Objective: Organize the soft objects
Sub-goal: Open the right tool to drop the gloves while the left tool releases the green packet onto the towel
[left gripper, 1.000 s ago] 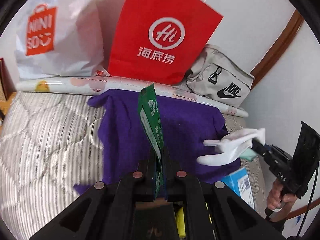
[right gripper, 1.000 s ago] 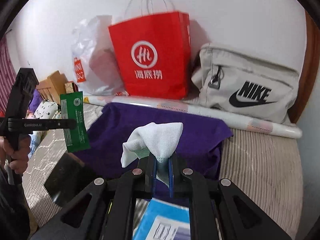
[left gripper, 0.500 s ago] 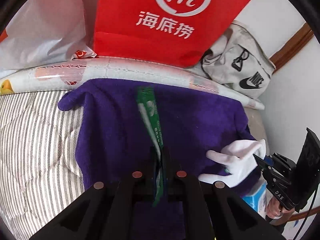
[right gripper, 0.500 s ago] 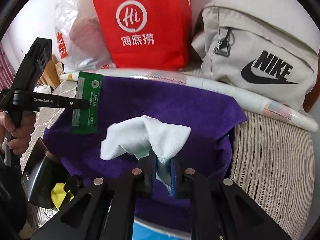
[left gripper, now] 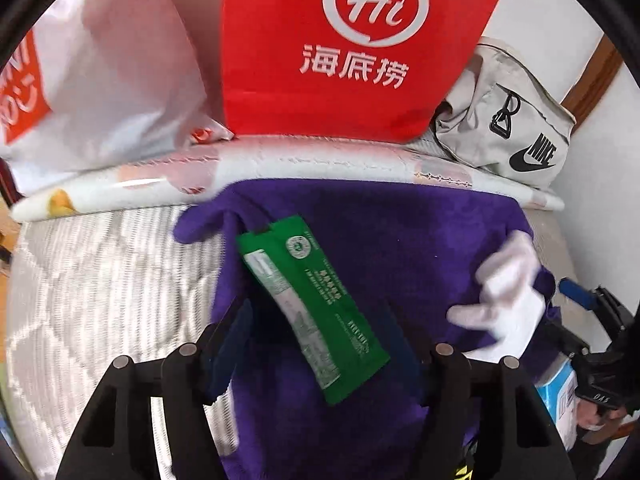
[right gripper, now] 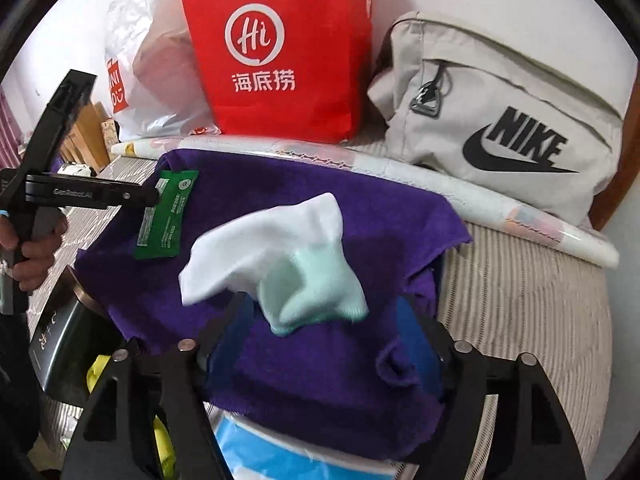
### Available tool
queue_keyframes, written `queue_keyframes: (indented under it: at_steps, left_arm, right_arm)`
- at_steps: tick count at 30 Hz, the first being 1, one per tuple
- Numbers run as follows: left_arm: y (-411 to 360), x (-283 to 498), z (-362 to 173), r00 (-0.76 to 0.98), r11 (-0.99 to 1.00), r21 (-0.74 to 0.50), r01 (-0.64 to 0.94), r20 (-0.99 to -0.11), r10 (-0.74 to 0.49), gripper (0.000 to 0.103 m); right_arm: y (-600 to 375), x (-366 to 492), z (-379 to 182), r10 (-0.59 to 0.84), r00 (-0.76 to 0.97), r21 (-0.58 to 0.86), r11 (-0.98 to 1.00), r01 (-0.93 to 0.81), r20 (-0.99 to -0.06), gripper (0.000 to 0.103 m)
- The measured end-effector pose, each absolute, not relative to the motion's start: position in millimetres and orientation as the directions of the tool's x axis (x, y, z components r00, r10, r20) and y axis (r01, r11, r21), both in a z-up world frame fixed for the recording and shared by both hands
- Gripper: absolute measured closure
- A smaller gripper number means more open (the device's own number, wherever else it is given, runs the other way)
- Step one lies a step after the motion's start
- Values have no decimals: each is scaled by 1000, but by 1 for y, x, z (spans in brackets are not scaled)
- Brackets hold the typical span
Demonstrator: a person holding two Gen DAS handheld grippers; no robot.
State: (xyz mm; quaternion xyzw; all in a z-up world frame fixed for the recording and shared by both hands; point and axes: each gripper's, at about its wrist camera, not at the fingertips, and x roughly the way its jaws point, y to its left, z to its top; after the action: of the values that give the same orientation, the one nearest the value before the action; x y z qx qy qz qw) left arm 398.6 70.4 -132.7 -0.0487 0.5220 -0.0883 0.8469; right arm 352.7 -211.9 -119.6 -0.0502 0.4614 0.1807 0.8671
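Both grippers lower than before, jaws opening; left gripper (left gripper: 316, 354) releasing flat green foil sachet (left gripper: 310, 304), right gripper (right gripper: 324, 346) releasing white-and-mint sock (right gripper: 280, 268), both onto purple fleece cloth (left gripper: 400, 240) on bed; step: depositing; next: withdraw clear.

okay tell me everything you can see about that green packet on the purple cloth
The green packet is a flat, long, glossy sachet with a round white emblem, white print and a pale label strip along one edge. It looks like foil or plastic. It lies slanted over the purple cloth, between the fingers of the left gripper, whose jaws are opening; neither finger presses on it. From the right wrist view its upper end sits beside the gripper's tip. Slight blur leaves it unclear whether it has fully settled on the cloth.
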Motion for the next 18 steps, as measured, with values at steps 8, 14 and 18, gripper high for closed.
queue_keyframes:
  at_steps: [8, 14, 18]
  left_arm:
    - [81, 354, -100, 533, 985, -152, 81, -828, -172, 39]
    - [82, 299, -74, 600, 986, -145, 85, -783, -167, 39]
    - [78, 262, -70, 587, 990, -113, 86, -797, -143, 39]
  right_arm:
    - [-224, 333, -108, 193, 498, 59, 960, -272, -845, 27]
    - [-228, 287, -83, 233, 555, 78, 954, -289, -798, 27]
    - [-228, 250, -70, 277, 562, 129, 949, -288, -780, 27]
